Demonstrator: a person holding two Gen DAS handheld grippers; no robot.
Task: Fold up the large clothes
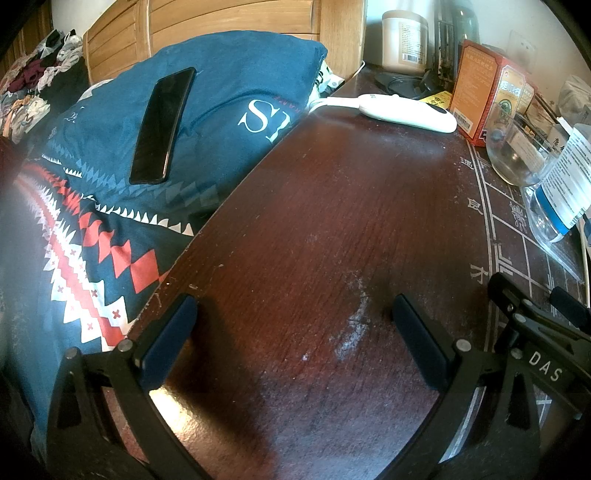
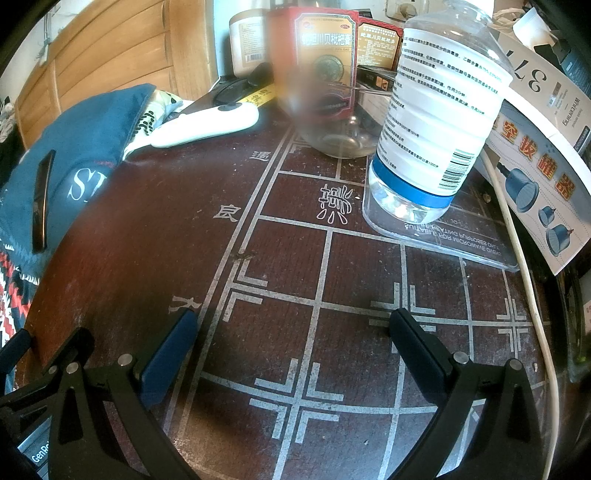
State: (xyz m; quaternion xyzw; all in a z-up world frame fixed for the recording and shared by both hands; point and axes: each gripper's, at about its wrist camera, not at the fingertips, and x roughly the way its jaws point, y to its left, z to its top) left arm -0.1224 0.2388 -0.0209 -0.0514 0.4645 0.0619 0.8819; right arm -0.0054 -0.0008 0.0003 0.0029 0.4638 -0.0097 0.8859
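Hovering over wooden table, left gripper and right gripper both spread wide, empty. Garment not identified; lift phone off blue fabric before any grasp.

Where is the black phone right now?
The black phone lies on the blue pillow, left of the dark table; it appears edge-on at the right wrist view's left side.

Home bedroom, wooden headboard, patterned bedding

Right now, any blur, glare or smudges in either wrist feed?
Left wrist view: hazy smear along the left edge over the patterned bedding, sun glare on the table near the bottom left finger. Right wrist view: blurred patch over the red box and glass bowl; strong fisheye bending in both.
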